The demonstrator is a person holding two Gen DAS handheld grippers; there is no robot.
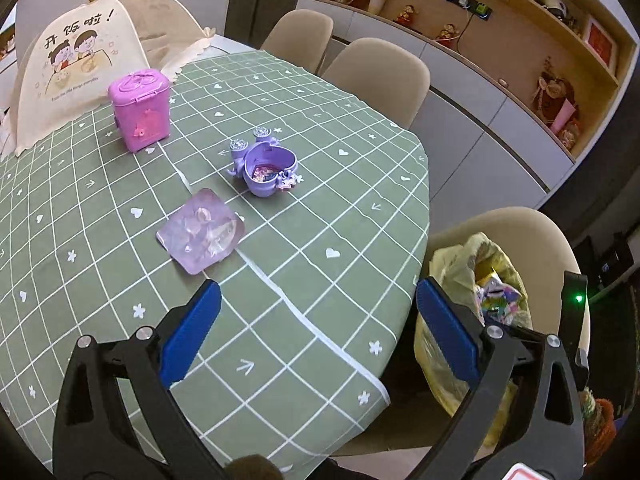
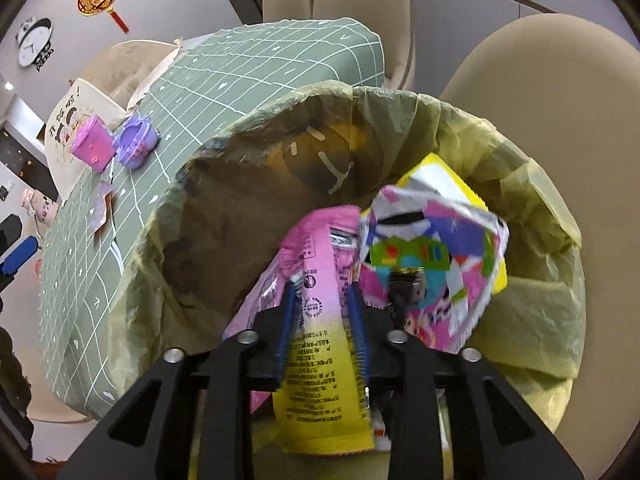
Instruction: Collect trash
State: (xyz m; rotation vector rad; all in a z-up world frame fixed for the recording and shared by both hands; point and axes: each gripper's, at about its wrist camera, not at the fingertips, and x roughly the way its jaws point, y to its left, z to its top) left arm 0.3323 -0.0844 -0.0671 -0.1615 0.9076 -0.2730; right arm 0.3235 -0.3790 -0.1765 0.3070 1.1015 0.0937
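Left tongs [image 1: 318,330] gape wide with nothing between them, above the green checked worktop [image 1: 280,264], where a clear purple plastic tray [image 1: 201,232] lies near a purple heart-shaped box [image 1: 266,168] and a pink toy bin [image 1: 140,110]. Right tongs [image 2: 322,308] stand partly apart over the yellow-lined trash bin [image 2: 532,292], a pink-and-yellow wrapper [image 2: 320,344] between the pads.

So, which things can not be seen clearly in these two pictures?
- Right wrist view: whether the right gripper still pinches the pink and yellow wrapper; motion blur.
- Right wrist view: bottom of the trash bag; wrappers cover it.
- Left wrist view: bag contents; cut by the left gripper, which is open.
- Left wrist view: clear plastic tray, too see-through to tell if empty.
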